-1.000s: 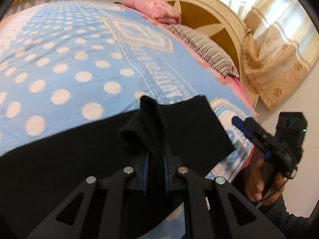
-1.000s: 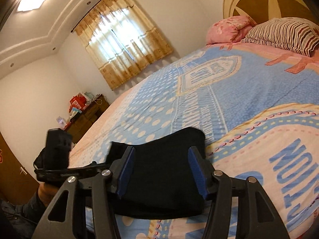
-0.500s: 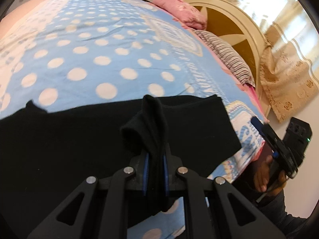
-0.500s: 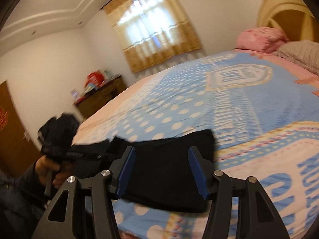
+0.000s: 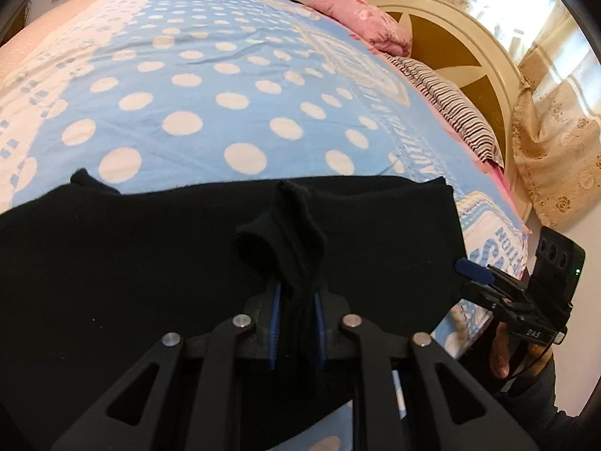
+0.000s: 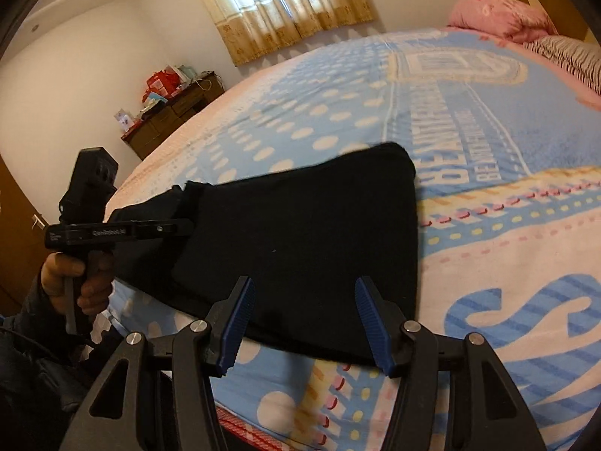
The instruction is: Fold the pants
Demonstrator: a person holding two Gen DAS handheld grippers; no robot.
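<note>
The black pants point(image 5: 150, 263) lie folded across the near part of the bed, a dark rectangle point(image 6: 300, 225) in the right wrist view. My left gripper point(image 5: 297, 300) has a raised pinch of the pants' fabric between its blue pads. Its jaws are opening, and the cloth still fills the gap. From the right wrist view this gripper point(image 6: 180, 227) reaches in at the pants' left side. My right gripper point(image 6: 306, 319) stands open over the pants' near edge with nothing gripped. Its blue fingertip point(image 5: 473, 268) shows at the pants' right edge.
The blue polka-dot bedcover point(image 5: 225, 94) spreads beyond the pants. A pink pillow point(image 5: 360, 22) and a striped pillow point(image 5: 450, 112) rest by the headboard point(image 5: 469, 37). A wooden dresser point(image 6: 176, 109) stands by the far wall. A person's hand point(image 6: 71, 278) holds the left gripper.
The left gripper has come down and the pants now lie flatter and wider across the bed. Its pads stand slightly further apart. The right gripper has swung down toward the pants' near edge.
</note>
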